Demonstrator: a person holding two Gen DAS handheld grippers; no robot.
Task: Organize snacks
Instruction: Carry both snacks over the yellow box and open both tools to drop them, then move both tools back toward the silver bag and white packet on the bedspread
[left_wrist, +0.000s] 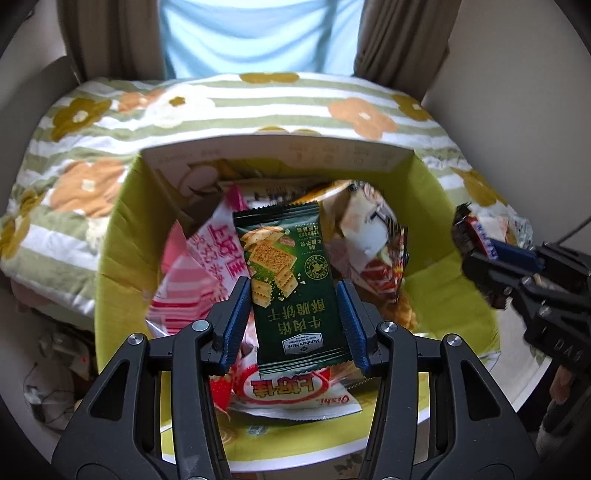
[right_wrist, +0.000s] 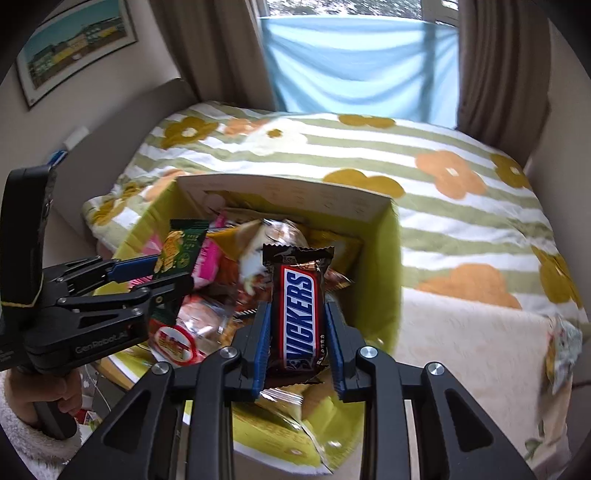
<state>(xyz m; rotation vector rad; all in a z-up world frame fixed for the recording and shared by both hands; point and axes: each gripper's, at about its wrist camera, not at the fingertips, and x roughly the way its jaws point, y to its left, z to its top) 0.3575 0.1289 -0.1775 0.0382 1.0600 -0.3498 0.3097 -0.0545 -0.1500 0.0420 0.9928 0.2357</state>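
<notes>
My left gripper (left_wrist: 293, 291) is shut on a dark green cracker packet (left_wrist: 286, 280) and holds it over an open green cardboard box (left_wrist: 110, 236) full of snack packets. It also shows in the right wrist view (right_wrist: 162, 273), with the green packet (right_wrist: 181, 247) in it. My right gripper (right_wrist: 297, 310) is shut on a Snickers bar (right_wrist: 299, 314), over the same box (right_wrist: 388, 266). In the left wrist view the right gripper (left_wrist: 476, 247) is at the box's right edge with the bar (left_wrist: 469, 229).
The box sits on a bed with a green-striped flowered blanket (left_wrist: 221, 107). A pink-and-white packet (left_wrist: 207, 266) and a red Oishi packet (left_wrist: 288, 391) lie in the box. A loose packet (right_wrist: 561, 347) lies on a cream cloth at right. Curtains and a wall stand behind.
</notes>
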